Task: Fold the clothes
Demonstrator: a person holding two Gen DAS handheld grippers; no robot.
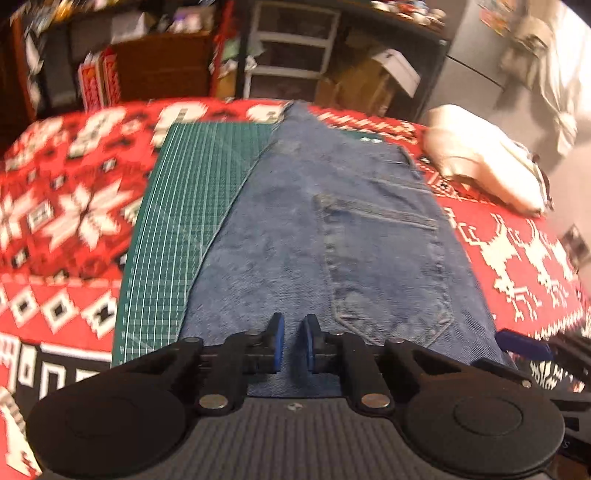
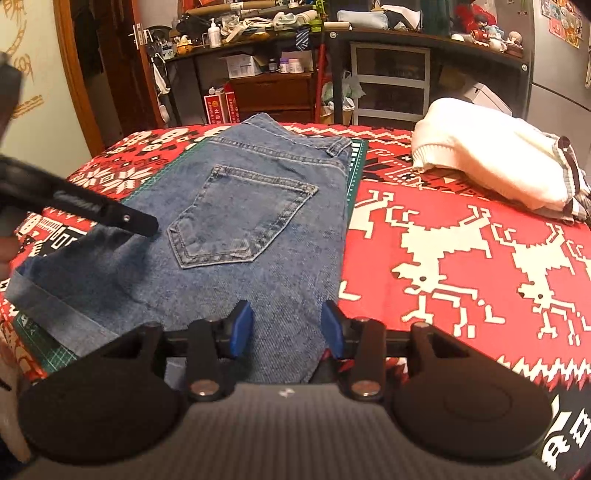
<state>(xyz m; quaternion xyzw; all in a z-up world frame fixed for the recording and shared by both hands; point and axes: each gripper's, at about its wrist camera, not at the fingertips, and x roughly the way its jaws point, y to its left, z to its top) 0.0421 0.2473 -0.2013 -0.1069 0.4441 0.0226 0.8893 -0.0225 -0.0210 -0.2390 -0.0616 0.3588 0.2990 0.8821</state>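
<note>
Left gripper [image 1: 294, 339]: seen at the bottom of the left wrist view, over the near edge of the jeans; its blue pads are drawn nearly together, a thin gap is left, and no cloth is seen between them.
Right gripper [image 2: 288, 325]: seen at the bottom of the right wrist view, above the near right part of the jeans; its jaws are held apart, with denim seen in the gap below them; whether the pads touch the cloth cannot be told.
Jeans [image 2: 236, 229]: blue denim, folded and laid flat, back pocket [image 2: 240, 218] facing up, waistband at the far end; a cuffed hem is seen at the near left.
Cutting mat [image 1: 184, 221]: green, gridded, laid under the jeans; it shows mostly on the left side and as a narrow strip along the right.
Table cover [image 2: 461, 240]: red cloth patterned with white reindeer and snowflakes, spread under the mat.
White garment [image 2: 491, 170]: a knitted piece, folded, placed at the far right on the cover, well apart from the jeans.
Background: cluttered shelves [image 2: 258, 33] and plastic drawers [image 2: 391, 81] are seen beyond the table.
</note>
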